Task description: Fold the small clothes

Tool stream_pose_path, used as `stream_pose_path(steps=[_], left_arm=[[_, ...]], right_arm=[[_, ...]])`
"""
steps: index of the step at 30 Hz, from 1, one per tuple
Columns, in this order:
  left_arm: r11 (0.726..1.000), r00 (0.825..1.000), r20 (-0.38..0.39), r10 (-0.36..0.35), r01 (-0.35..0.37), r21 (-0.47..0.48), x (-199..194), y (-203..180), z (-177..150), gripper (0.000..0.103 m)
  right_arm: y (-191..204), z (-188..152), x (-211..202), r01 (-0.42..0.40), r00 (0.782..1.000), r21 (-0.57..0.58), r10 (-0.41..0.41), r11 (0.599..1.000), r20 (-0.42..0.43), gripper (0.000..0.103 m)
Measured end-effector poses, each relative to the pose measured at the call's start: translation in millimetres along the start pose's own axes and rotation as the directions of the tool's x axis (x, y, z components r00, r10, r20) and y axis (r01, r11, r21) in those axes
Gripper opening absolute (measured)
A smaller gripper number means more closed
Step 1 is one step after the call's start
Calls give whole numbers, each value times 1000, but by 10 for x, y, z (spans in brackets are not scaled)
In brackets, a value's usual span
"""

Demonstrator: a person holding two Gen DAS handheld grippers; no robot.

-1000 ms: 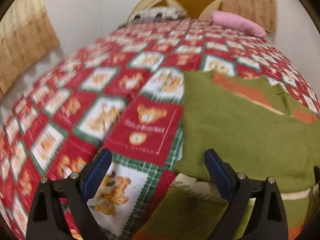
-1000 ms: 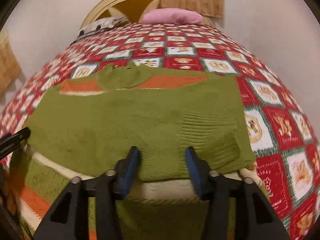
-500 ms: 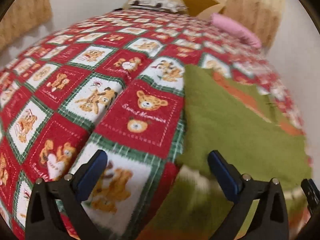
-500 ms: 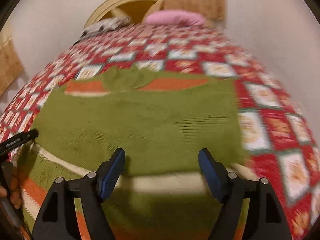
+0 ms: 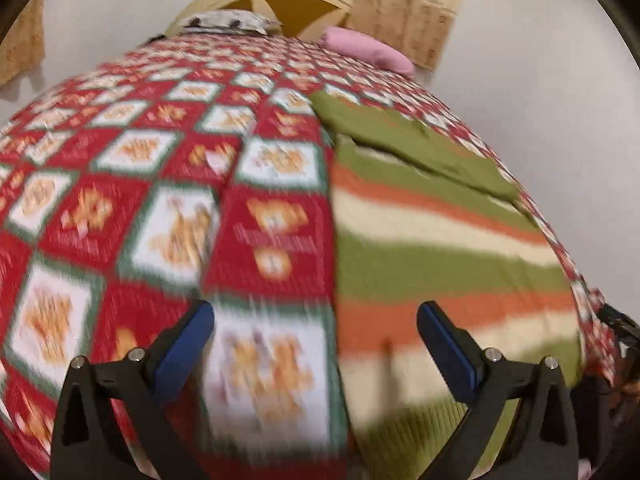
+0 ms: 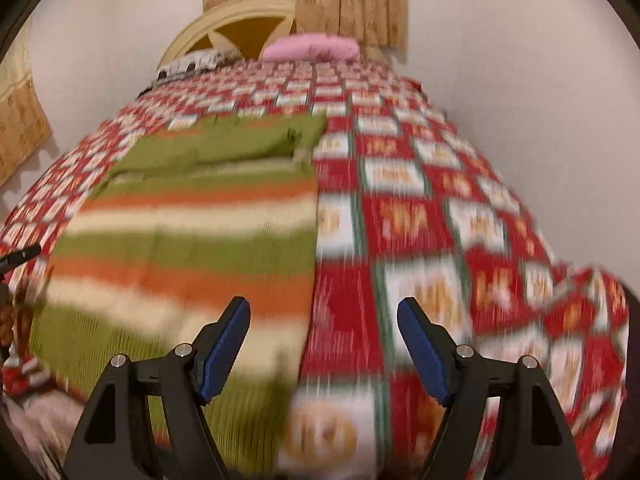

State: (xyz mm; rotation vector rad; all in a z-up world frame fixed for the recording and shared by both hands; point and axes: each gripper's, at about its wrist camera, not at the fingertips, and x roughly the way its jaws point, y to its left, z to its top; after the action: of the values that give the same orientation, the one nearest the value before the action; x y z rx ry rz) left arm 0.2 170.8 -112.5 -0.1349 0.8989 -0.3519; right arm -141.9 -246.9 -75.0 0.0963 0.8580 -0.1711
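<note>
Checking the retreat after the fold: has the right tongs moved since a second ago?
Yes. The right tongs has pulled back toward the near edge of the sweater, away from the headboard.

Ribbed knit sweater (image 5: 440,264) lies on matt printed cloth bedspread (image 5: 160,184).

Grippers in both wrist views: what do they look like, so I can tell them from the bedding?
Both match: the left gripper and right gripper have black, angular plastic fingers with triangular cut-outs, silver screw heads at the joints, and blue pads on the inner faces. No cables or markings show.
</note>
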Motion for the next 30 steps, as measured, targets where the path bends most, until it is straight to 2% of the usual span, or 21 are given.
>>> stream_pose_path(steps=[3,6,8,11,14,16,17,18,20,23,24,27,28,29,30], left_arm=[[1000,999,-33,-5,5,22,-9,-110,-192,103],[998,999,-31,-10,11,59,-93,-204,-315,99],[998,999,-41,-30,32,60,-145,-249,-375,93],[997,997,-55,-49,52,55,-193,-277,-479,91],[997,999,-44,-20,24,77,-221,-325,-567,89],[996,997,-65,-45,50,75,-259,-353,-617,83],[996,996,-75,-56,62,71,-267,-348,-638,75],[994,993,-92,-79,85,64,-288,-373,-674,72],[993,991,-106,-86,94,68,-302,-404,-725,66],[992,990,-108,-88,97,83,-306,-451,-767,59],[992,990,-110,-89,98,79,-301,-456,-765,57],[995,992,-103,-74,81,62,-300,-426,-744,40],[995,991,-108,-76,83,54,-294,-407,-732,21],[995,990,-119,-80,86,45,-278,-388,-730,14],[995,989,-126,-83,88,37,-268,-371,-713,14]], right_arm=[[88,-283,-9,-46,998,4,47,999,-38,76],[226,-449,31,-51,997,-37,49,998,-53,76],[313,-514,88,-39,997,-64,35,997,-65,76],[382,-611,238,-22,996,-80,15,997,-93,76],[355,-655,215,-42,996,-32,39,999,-75,76],[376,-664,211,-45,995,-38,42,998,-87,74],[399,-667,195,-55,994,-44,51,997,-95,65],[429,-671,171,-77,992,-56,71,995,-102,50],[497,-701,127,-93,990,-80,84,992,-111,39],[496,-711,129,-107,989,-62,100,992,-112,34],[483,-708,125,-110,988,-50,104,993,-110,29],[413,-685,130,-135,985,-7,134,991,-112,15],[398,-674,128,-145,983,10,146,989,-114,14],[368,-665,133,-159,980,31,162,987,-119,12],[339,-654,134,-181,974,58,187,982,-127,10]])
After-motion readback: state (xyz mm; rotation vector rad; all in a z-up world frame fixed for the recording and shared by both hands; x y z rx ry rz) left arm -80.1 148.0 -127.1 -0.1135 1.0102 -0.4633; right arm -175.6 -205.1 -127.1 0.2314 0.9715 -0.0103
